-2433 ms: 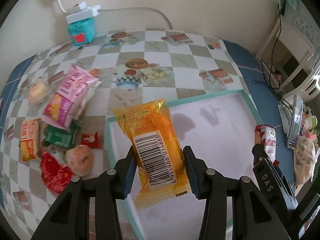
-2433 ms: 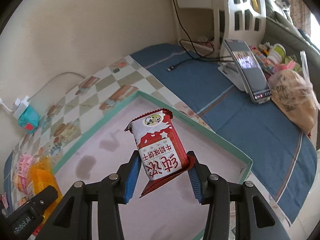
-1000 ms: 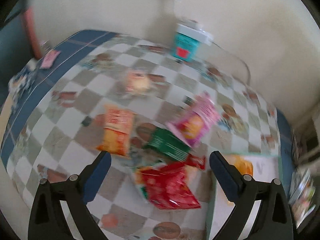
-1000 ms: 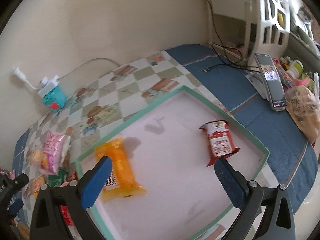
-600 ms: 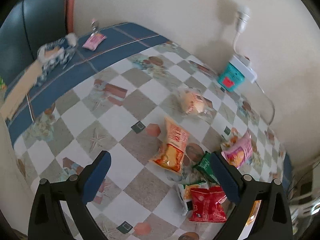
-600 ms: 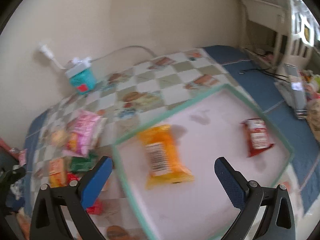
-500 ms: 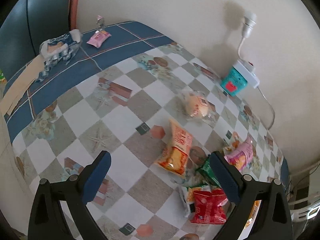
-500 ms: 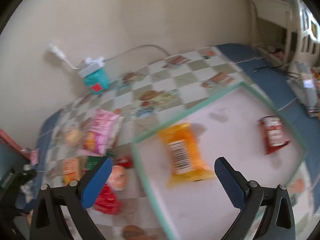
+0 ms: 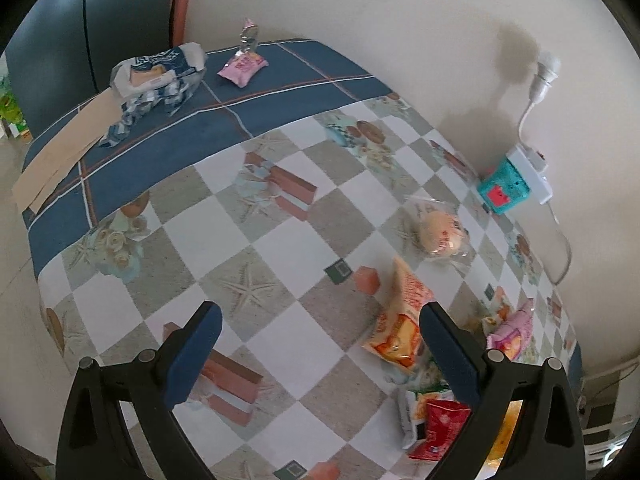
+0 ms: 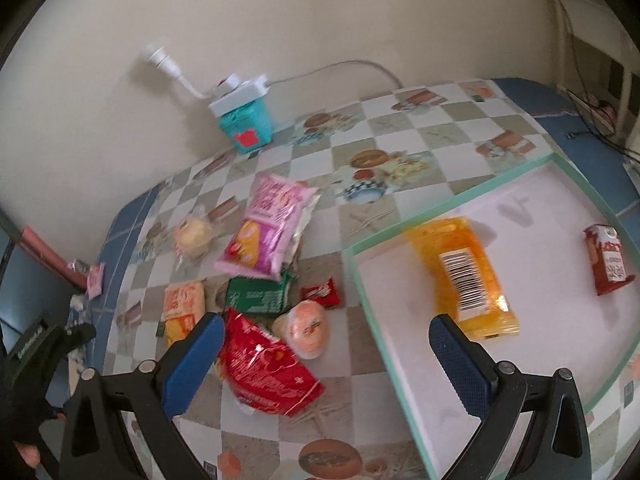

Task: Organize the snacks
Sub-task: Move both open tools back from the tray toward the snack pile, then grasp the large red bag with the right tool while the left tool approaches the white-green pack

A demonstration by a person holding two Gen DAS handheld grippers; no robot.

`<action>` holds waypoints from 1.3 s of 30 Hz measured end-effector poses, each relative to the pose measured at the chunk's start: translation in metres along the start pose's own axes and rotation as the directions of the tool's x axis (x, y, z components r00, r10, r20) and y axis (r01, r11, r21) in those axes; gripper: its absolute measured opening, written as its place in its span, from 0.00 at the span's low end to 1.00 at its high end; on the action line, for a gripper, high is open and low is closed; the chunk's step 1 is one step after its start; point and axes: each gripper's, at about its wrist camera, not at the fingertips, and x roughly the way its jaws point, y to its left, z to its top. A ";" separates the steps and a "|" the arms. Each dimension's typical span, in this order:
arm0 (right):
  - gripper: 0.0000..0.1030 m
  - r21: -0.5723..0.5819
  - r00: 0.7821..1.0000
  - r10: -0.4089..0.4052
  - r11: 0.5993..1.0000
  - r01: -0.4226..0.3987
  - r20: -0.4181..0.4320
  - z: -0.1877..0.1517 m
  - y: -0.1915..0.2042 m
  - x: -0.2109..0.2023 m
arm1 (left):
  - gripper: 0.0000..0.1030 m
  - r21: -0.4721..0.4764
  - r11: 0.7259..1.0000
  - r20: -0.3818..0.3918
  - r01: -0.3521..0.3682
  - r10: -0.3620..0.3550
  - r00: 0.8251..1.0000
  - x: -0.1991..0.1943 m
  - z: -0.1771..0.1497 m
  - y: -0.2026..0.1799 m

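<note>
The right gripper (image 10: 322, 354) is wide open and holds nothing; it hangs above the checkered table (image 10: 400, 168). Between its 2 blue pads, in the lower middle of the frame, lie a red bag (image 10: 268, 368) and a round peach-coloured bun (image 10: 306, 330), touching each other. Above them are a green packet (image 10: 258, 294), a small red candy (image 10: 322, 292) and a pink bag (image 10: 268, 236). At the right, the tray (image 10: 370, 280) with green rim holds an orange packet (image 10: 460, 276) and, well apart at the right edge, a red carton (image 10: 608, 258).

The left gripper (image 9: 320, 358) is also wide open and empty. In its view an orange chip bag (image 9: 402, 320) lies near the right finger (image 9: 450, 350), and a wrapped bun (image 9: 438, 232) is above it.
</note>
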 end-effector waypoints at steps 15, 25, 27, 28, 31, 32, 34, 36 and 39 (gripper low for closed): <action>1.00 -0.226 0.992 -0.082 0.972 0.059 -0.096 -0.032 0.046 0.027 | 0.96 0.244 0.967 -0.120 -0.066 0.098 0.988 0.041 -0.029 -0.019; 1.00 -0.318 0.987 -0.140 0.942 0.107 -0.081 -0.041 0.056 0.041 | 0.96 0.216 0.975 -0.128 -0.048 0.077 0.989 0.043 -0.027 -0.016; 0.98 -0.333 0.986 -0.140 0.937 0.102 -0.093 -0.043 0.057 0.045 | 0.96 0.215 0.975 -0.127 -0.048 0.077 0.989 0.043 -0.026 -0.017; 0.96 -0.344 0.985 -0.144 0.933 0.103 -0.097 -0.044 0.057 0.047 | 0.96 0.216 0.975 -0.126 -0.047 0.076 0.989 0.043 -0.026 -0.017; 0.92 -0.379 0.986 -0.137 0.921 0.093 -0.092 -0.048 0.062 0.048 | 0.96 0.221 0.974 -0.125 -0.046 0.075 0.989 0.043 -0.026 -0.018; 0.92 -0.390 0.986 -0.141 0.916 0.093 -0.094 -0.050 0.064 0.049 | 0.96 0.223 0.974 -0.126 -0.046 0.076 0.989 0.043 -0.027 -0.019; 0.92 -0.413 0.986 -0.147 0.905 0.100 -0.084 -0.053 0.066 0.051 | 0.96 0.223 0.974 -0.129 -0.046 0.076 0.989 0.044 -0.027 -0.019; 0.92 -0.432 0.983 -0.166 0.894 0.117 -0.076 -0.054 0.069 0.053 | 0.96 0.222 0.974 -0.130 -0.047 0.077 0.988 0.044 -0.027 -0.018; 0.91 -0.429 0.985 -0.155 0.897 0.110 -0.070 -0.054 0.070 0.054 | 0.96 0.219 0.975 -0.130 -0.049 0.079 0.988 0.045 -0.027 -0.018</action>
